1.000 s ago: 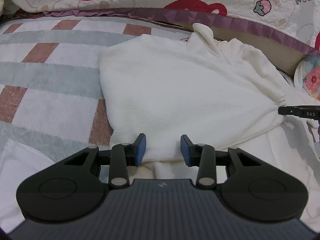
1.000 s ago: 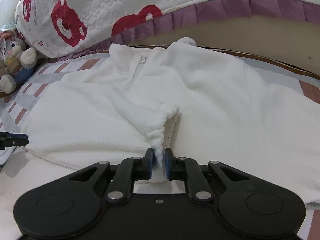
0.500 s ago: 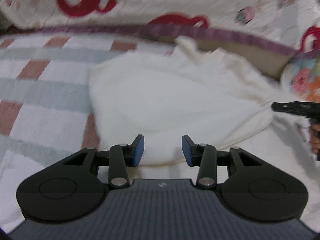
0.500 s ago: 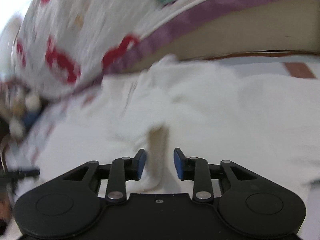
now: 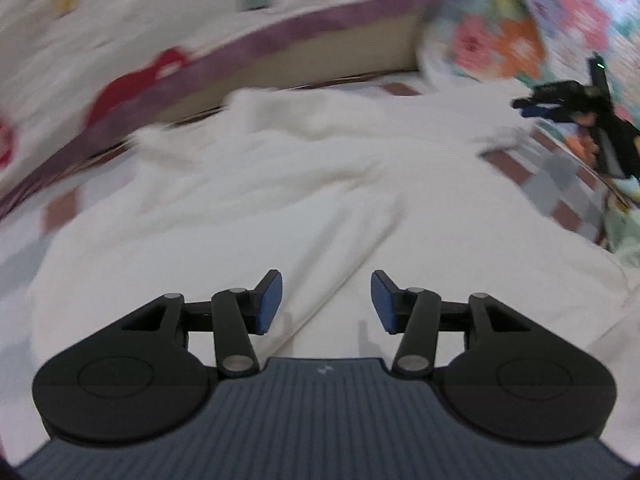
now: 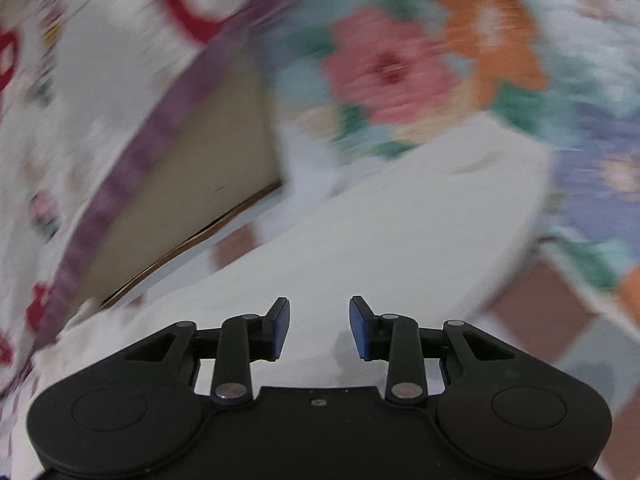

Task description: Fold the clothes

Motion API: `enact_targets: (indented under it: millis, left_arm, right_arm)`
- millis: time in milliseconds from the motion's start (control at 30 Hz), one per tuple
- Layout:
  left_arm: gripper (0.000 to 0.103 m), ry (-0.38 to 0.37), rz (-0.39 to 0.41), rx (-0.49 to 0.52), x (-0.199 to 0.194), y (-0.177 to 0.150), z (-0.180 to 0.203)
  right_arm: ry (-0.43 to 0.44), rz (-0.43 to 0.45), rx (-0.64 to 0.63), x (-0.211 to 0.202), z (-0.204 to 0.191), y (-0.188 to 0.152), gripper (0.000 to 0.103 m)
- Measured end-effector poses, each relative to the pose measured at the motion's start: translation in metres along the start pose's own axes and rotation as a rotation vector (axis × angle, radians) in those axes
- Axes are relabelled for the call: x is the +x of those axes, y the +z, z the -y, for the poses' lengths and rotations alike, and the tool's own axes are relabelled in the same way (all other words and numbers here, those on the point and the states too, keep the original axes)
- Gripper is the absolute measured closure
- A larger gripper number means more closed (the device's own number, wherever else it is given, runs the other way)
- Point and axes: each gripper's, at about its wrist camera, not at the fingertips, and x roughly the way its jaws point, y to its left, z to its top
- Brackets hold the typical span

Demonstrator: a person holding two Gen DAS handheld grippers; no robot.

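A white fleece garment lies spread on the bed, one side folded over the middle, its collar toward the headboard. My left gripper hovers open just above its near edge, nothing between the blue pads. In the left wrist view my right gripper shows far right, above the bed. In its own blurred view the right gripper stands open over a white sleeve that stretches away to the right, with nothing held.
A bear-print quilt with a purple frill drapes along the headboard. A floral pillow sits at the right, also filling the right wrist view as floral pillow. The checked bedsheet shows right of the garment.
My right gripper opened and let go of the garment's cuff, then swung right toward the outstretched sleeve. The left gripper stayed open and turned rightward over the garment.
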Motion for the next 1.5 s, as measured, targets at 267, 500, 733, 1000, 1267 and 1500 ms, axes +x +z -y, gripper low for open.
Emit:
enact_targets:
  millis: [267, 500, 733, 1000, 1267, 1500]
  left_arm:
    - [0.053, -0.088, 0.029, 0.108, 0.074, 0.053, 0.065]
    - [0.053, -0.105, 0.022, 0.013, 0.108, 0.051, 0.066]
    - [0.053, -0.108, 0.021, -0.066, 0.118, 0.045, 0.048]
    - [0.053, -0.092, 0.018, -0.176, 0.112, 0.035, 0.031]
    - [0.053, -0.046, 0.064, -0.275, 0.076, 0.019, -0.002]
    - [0.053, -0.010, 0.117, -0.419, 0.045, -0.015, -0.034]
  right_arm:
    - [-0.145, 0.094, 0.209, -0.009, 0.076, 0.013, 0.059]
    - [-0.148, 0.100, 0.241, 0.003, 0.098, 0.017, 0.050]
    - [-0.130, 0.088, 0.287, 0.024, 0.100, 0.017, 0.043]
    - [-0.137, 0.151, 0.223, 0.037, 0.074, 0.023, 0.077]
    - [0.081, 0.157, 0.054, 0.039, -0.011, 0.039, 0.093]
    - [0.455, 0.107, -0.144, 0.009, -0.160, 0.028, 0.093]
